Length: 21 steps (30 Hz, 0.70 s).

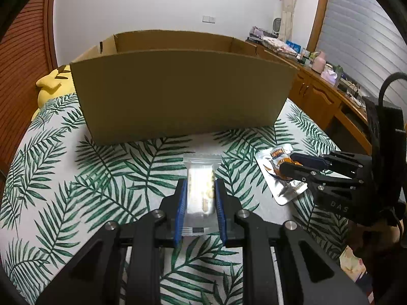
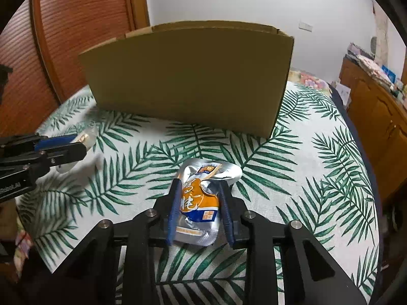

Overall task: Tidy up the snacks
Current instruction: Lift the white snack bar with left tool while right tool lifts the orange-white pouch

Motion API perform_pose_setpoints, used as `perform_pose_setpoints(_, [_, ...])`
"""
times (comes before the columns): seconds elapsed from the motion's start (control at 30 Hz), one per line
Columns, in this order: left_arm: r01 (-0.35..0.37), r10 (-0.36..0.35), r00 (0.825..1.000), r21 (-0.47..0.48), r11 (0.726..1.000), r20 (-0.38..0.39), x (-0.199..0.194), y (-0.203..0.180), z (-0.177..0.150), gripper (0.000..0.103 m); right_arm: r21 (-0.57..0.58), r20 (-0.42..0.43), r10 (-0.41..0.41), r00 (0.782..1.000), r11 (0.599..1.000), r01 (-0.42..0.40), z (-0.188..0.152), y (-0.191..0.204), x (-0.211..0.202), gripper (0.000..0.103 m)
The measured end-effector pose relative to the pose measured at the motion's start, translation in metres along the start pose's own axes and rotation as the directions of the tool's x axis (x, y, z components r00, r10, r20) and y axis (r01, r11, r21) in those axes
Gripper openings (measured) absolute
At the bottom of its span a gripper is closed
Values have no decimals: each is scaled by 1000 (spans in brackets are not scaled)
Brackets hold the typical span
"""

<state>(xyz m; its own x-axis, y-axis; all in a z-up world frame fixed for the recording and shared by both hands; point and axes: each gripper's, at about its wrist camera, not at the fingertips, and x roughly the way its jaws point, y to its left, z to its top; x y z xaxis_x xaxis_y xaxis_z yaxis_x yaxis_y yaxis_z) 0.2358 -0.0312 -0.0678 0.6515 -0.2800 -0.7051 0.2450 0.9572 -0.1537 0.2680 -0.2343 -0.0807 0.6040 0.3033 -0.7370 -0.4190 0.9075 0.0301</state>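
Observation:
My left gripper [image 1: 200, 185] is shut on a clear-wrapped pale snack bar [image 1: 200, 178], its blue pads against both long sides, low over the leaf-print cloth. My right gripper [image 2: 201, 185] is shut on a crumpled silver and orange snack pouch [image 2: 203, 193]. In the left wrist view the right gripper [image 1: 290, 164] and its pouch [image 1: 277, 178] sit to the right. In the right wrist view the left gripper [image 2: 76, 145] sits at the far left. An open cardboard box [image 1: 178, 94] stands behind both; it also shows in the right wrist view [image 2: 190, 76]. Its inside is hidden.
The leaf-print cloth [image 1: 76, 178] covers the surface. A yellow plush toy [image 1: 52, 84] lies left of the box. A wooden sideboard [image 1: 318, 94] with clutter runs along the right. A wooden slatted door [image 2: 76, 25] stands at the back left.

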Motion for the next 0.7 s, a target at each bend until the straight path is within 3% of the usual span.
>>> perform_pose_setpoints(0.3, [16,-16,1000,-6,1000,5,1,3,0,19,-12,11,-1,1000,1000,1,1,4,-8,22])
perform_pose_setpoints(0.4, [19,-19,1000,-4,1000,2,2,2,-1,19,-12,40,6,999,1000,-6,4,5,-19,7])
perform_pose_setpoints(0.5, [20,-20,1000,-4,1000,1,3,2,-1,19,-37,15,-18,1000,999,19,6,7,-16,6])
perform_pose_setpoints(0.53, [21,-21,1000,-5,1000,3,3,3,-1,19,-29,6,-21,1000,999,22,5,5,-13,0])
perform_pose_setpoints(0.7, [22,-22,1000,-4,1000,4,2,3,-1,19,33,-35,-7,999,999,8,-4,-6,1,7])
